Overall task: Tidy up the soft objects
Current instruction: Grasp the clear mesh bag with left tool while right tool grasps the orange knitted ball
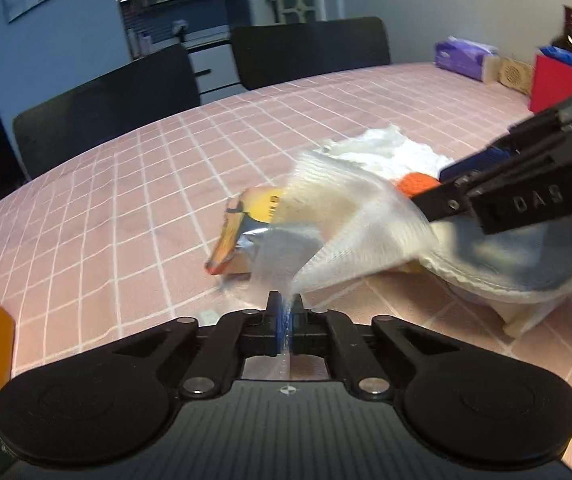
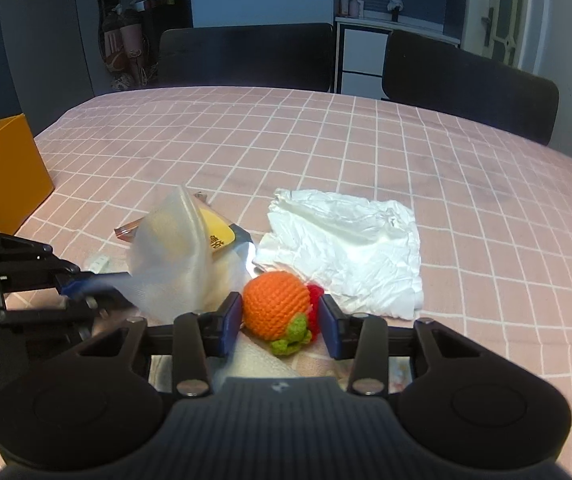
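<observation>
My left gripper (image 1: 286, 320) is shut on the edge of a clear plastic bag (image 1: 338, 216) and lifts it off the pink checked table; the bag also shows in the right wrist view (image 2: 170, 256), blurred. My right gripper (image 2: 282, 322) is open, its blue pads either side of an orange crocheted fruit (image 2: 276, 304) with a green leaf and a red piece behind it. The fruit (image 1: 416, 184) shows in the left wrist view behind the bag. A yellow snack packet (image 1: 242, 232) lies under the bag. Crumpled white tissue (image 2: 346, 252) lies to the right.
An orange box (image 2: 6, 172) stands at the table's left edge. A purple tissue pack (image 1: 464, 56), a red box (image 1: 558, 84) and a wooden item sit at the far right. A white-rimmed bowl (image 1: 526, 276) is under the right gripper. Dark chairs (image 2: 246, 56) line the far side.
</observation>
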{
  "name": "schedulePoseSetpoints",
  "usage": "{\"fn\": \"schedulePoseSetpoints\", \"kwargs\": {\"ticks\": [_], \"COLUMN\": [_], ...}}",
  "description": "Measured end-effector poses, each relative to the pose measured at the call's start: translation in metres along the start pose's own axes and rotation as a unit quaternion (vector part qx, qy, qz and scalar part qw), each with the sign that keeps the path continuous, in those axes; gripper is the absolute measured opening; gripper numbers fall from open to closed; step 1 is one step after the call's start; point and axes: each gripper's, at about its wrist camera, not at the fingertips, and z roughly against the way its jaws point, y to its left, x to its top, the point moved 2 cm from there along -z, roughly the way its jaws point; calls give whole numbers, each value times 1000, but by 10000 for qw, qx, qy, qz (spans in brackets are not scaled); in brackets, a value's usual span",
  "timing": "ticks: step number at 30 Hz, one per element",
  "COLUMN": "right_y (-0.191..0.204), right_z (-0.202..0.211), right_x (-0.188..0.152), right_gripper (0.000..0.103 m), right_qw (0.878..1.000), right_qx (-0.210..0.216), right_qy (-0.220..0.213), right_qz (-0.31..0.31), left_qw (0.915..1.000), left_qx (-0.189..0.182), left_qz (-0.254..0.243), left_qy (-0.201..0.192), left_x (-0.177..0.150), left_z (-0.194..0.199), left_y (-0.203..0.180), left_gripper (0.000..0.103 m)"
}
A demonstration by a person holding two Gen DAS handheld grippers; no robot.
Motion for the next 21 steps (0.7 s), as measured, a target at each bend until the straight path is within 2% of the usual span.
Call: {"fn": "schedulePoseSetpoints", "kwargs": {"ticks": [2,7,8,9,13,16,18,19,20,21], "right_y": [2,7,8,9,15,18,20,19,17,14], "right_z": [2,17,20,24,39,47,46,43,39,34], "right_x": [1,11,13,15,24,29,29,28,25,22], "right_gripper": [27,24,9,2,0,0,14,29,37,37], "right_qw": [9999,9997,9997,9996,9987,9989,9991,9992,9994,9996], "right_qx": [-43,-40,-18,-6,-16,108,37,-68,-139,-179], "right_qy": [-26,-124,-155,-193,-386,-352,-306,-276,-218,-160], "right_qz": [90,191,192,207,321,301,303,282,236,152], "left_qw": [9999,9989,9984,9978,9956,9954,9959,9960,9961,9960], "left_qx": [11,105,101,108,94,54,92,152,172,150], "left_qz": [158,382,492,598,868,891,840,819,819,832], "left_qy": [-39,-240,-250,-257,-345,-334,-333,-312,-296,-278], "left_x": [0,2,2,2,2,5,6,6,6,6], "left_z": [8,34,39,45,67,76,77,76,75,74], "left_y": [3,3,4,5,10,9,8,7,7,8], "left_gripper": [1,1,1,1,1,1,1,1,1,1]}}
